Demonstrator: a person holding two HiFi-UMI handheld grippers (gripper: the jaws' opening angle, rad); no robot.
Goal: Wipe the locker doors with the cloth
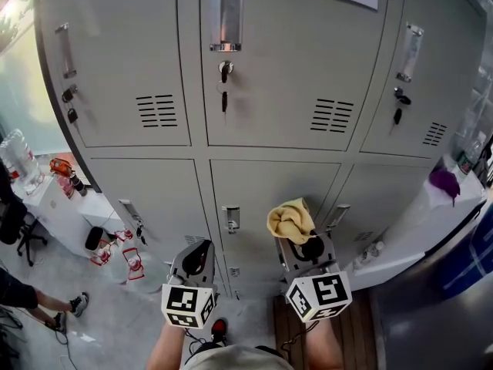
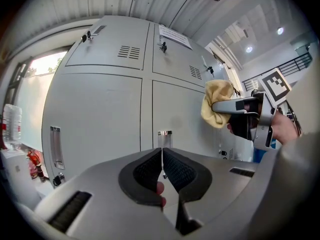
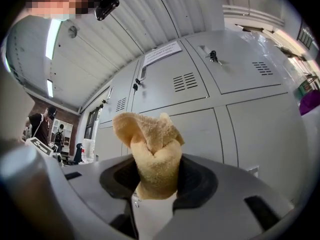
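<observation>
Grey locker doors fill the wall in two rows, each with a chrome handle and a key hanging in the lock. A bunched yellow cloth sticks out of my right gripper, which is shut on it and held just off the lower middle door. The same cloth stands between the pads in the right gripper view. To its left my left gripper is shut with nothing in it; its pads meet, facing the lower doors.
A white side table with a water bottle and small red items stands at the left. At the right is a white counter with a purple object. A person's legs are at the lower left.
</observation>
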